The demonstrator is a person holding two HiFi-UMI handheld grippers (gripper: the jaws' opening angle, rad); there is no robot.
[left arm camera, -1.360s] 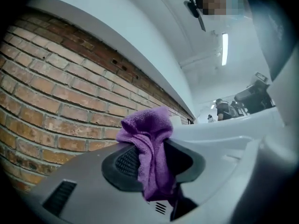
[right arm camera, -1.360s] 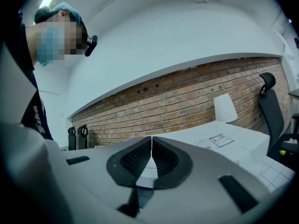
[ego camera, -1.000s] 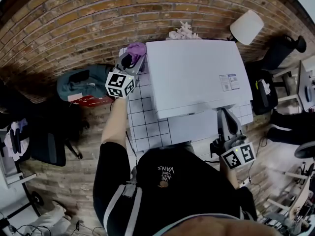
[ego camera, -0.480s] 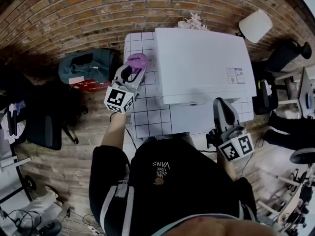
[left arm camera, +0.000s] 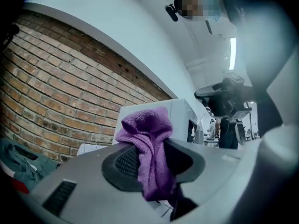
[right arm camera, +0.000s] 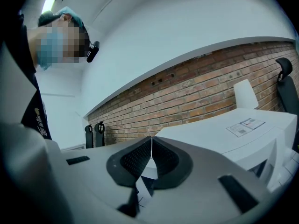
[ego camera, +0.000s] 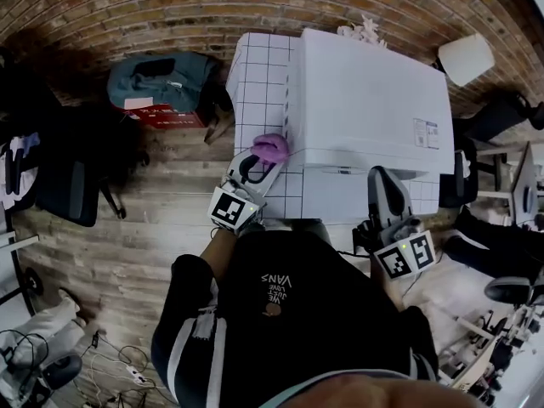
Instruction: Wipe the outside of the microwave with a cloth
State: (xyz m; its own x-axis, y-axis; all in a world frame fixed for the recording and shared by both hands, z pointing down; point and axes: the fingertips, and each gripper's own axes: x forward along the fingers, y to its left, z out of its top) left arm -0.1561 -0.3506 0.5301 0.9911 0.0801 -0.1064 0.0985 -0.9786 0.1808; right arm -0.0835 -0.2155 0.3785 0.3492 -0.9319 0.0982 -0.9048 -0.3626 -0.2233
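Note:
The white microwave [ego camera: 374,100] stands on a white gridded table [ego camera: 255,92] against the brick wall. My left gripper [ego camera: 265,155] is shut on a purple cloth [ego camera: 272,147], and the cloth sits at the microwave's left side near its front corner. In the left gripper view the cloth [left arm camera: 148,143] bulges out between the jaws with the microwave [left arm camera: 180,118] just behind it. My right gripper [ego camera: 381,185] is shut with nothing in it, hovering at the microwave's front right. In the right gripper view the jaws meet in a thin line, and the microwave's top [right arm camera: 224,132] lies beyond.
A teal bag [ego camera: 161,75] and a red box [ego camera: 166,113] lie on the wooden floor left of the table. A white lamp shade [ego camera: 466,58] stands at the back right. Dark office chairs [ego camera: 72,185] sit at both sides.
My left gripper with the purple cloth has travelled from the microwave's back left corner forward along its left side to the front corner. The right gripper has hardly moved.

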